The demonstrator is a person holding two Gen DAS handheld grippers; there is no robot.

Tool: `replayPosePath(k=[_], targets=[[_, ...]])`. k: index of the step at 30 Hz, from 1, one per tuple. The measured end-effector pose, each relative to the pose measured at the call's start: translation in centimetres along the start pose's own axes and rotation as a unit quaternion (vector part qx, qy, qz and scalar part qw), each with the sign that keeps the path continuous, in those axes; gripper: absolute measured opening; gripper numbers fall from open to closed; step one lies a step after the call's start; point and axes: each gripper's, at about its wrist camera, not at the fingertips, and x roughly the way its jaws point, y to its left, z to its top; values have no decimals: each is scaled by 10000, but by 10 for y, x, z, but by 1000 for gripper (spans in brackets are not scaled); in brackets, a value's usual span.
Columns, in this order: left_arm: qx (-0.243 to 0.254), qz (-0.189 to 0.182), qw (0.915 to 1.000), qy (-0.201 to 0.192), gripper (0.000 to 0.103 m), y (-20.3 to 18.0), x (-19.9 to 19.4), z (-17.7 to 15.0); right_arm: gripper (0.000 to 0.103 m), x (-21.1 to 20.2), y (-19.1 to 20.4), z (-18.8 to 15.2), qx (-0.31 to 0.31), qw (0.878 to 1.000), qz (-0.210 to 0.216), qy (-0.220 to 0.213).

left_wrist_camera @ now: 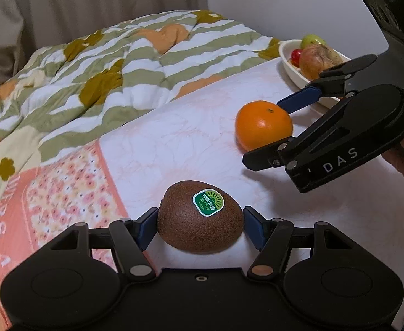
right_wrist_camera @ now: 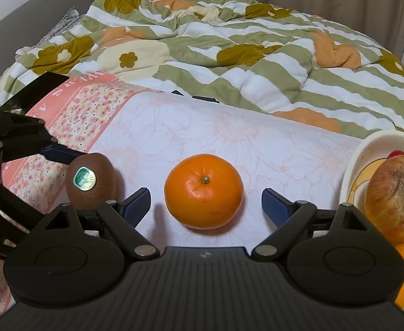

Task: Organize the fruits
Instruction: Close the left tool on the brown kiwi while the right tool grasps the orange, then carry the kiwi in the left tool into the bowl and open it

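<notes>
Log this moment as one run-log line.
left tool: shut on kiwi | right tool: open, straddling orange, not touching | bowl: apple and other fruit inside

Left gripper (left_wrist_camera: pixel 200 227) sits low, its blue-padded fingers (left_wrist_camera: pixel 148 227) pressed against both sides of a kiwi (left_wrist_camera: pixel 200 220); right gripper (right_wrist_camera: pixel 206 207) reaches in from the right, its jaws spread wide with clear gaps around an orange (right_wrist_camera: pixel 204 191)

"DAS" on right gripper (left_wrist_camera: pixel 266 135), "GREEN" on kiwi sticker (left_wrist_camera: pixel 208 202)
</notes>
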Motion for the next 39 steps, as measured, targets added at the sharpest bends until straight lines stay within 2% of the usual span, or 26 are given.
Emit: replayPosePath(k=[3,5,6,12,18,31,39], targets=[[-87,50,9999,-4,70,0,-3,-2,96,3,0,0,4,10000,-2,3],[-136,73,9999,-12,70,1,-5,-5,78,4,2,1,-22,10000,-7,57],[-177,84,9998,-17,70,2,-6,-6,76,4,2,1,-61,10000,-51,52],[-320,131,9993,-106,70,2,-18,-8,75,-1,6,-1,-40,9999,-85,45],[-342,169,9989,-275,70,-5,-38,-10,75,-23,12,-7,122,9998,-119,-96],[-305,30,9961,-829,70,-35,-91,-10,75,-105,21,-36,495,9954,-612,-546],[-161,-215,9934,-1116,70,-69,-114,3,75,-166,1,-61,846,9881,-1014,-788]])
